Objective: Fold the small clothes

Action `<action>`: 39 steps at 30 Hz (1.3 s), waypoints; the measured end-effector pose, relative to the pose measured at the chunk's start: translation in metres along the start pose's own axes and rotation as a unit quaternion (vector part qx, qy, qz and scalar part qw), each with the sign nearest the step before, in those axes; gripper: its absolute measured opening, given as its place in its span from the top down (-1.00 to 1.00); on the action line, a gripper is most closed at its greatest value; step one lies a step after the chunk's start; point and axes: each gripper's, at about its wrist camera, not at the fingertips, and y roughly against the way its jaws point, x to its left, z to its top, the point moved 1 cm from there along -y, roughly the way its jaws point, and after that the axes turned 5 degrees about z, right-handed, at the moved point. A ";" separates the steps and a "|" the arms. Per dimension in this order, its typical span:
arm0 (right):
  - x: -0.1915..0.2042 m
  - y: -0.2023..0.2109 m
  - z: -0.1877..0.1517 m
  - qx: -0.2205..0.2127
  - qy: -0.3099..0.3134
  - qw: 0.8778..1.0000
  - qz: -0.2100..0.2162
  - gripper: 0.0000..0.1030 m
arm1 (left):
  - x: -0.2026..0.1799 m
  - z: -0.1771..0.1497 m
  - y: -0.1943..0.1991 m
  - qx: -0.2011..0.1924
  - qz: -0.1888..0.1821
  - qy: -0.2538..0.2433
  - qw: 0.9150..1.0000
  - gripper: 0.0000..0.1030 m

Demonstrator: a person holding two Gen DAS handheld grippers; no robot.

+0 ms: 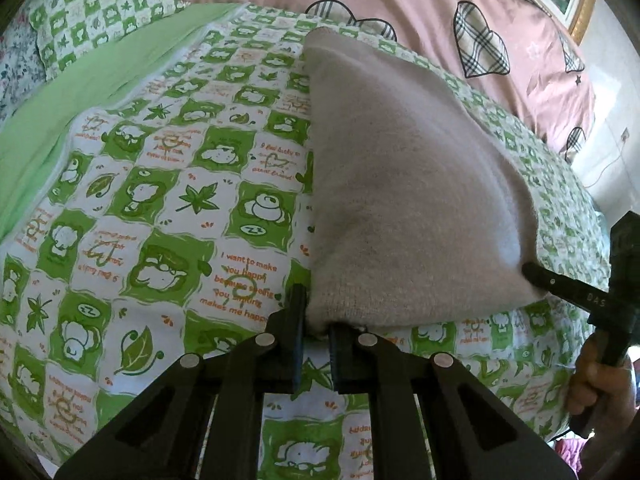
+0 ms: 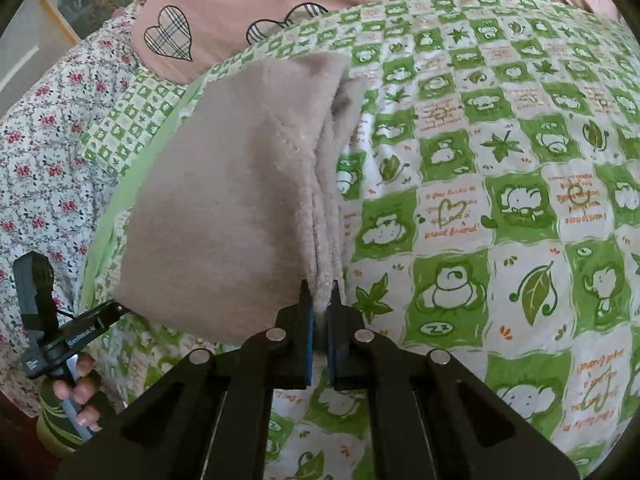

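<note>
Both tools were pinching: left tool (image 1: 316, 320) gripped the beige garment's (image 1: 400, 184) near-left corner, right tool (image 2: 322, 300) its near-right layered corner, on the bed (image 2: 480, 200).

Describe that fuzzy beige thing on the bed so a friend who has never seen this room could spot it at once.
Start at the bed's green-and-white cartoon quilt, in front of the pink cover with plaid hearts. On it lies a folded garment, both near corners pinched by the left gripper and right gripper. It is the only plain, fluffy, beige cloth among printed fabrics.
</note>
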 end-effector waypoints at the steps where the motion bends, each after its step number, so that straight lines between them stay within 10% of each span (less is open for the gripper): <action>1: -0.002 -0.001 0.000 0.000 -0.005 1.000 0.001 0.89 | 0.001 0.000 -0.001 0.000 -0.001 0.000 1.000 0.83; 13: -0.005 0.016 -0.002 -0.002 -0.027 1.000 0.004 0.48 | 0.004 -0.005 0.018 0.009 -0.025 -0.026 0.999 0.74; 22: 0.006 0.060 0.030 -0.066 -0.019 0.998 0.016 0.47 | 0.008 0.029 0.065 -0.057 -0.086 -0.041 0.994 0.72; 30: 0.044 0.003 0.077 -0.048 0.019 0.997 0.049 0.47 | -0.038 0.092 0.021 -0.056 -0.106 -0.071 0.990 0.71; 39: 0.025 -0.053 0.088 -0.008 0.043 0.999 -0.010 0.63 | -0.036 0.086 -0.032 -0.008 -0.115 -0.072 0.991 0.81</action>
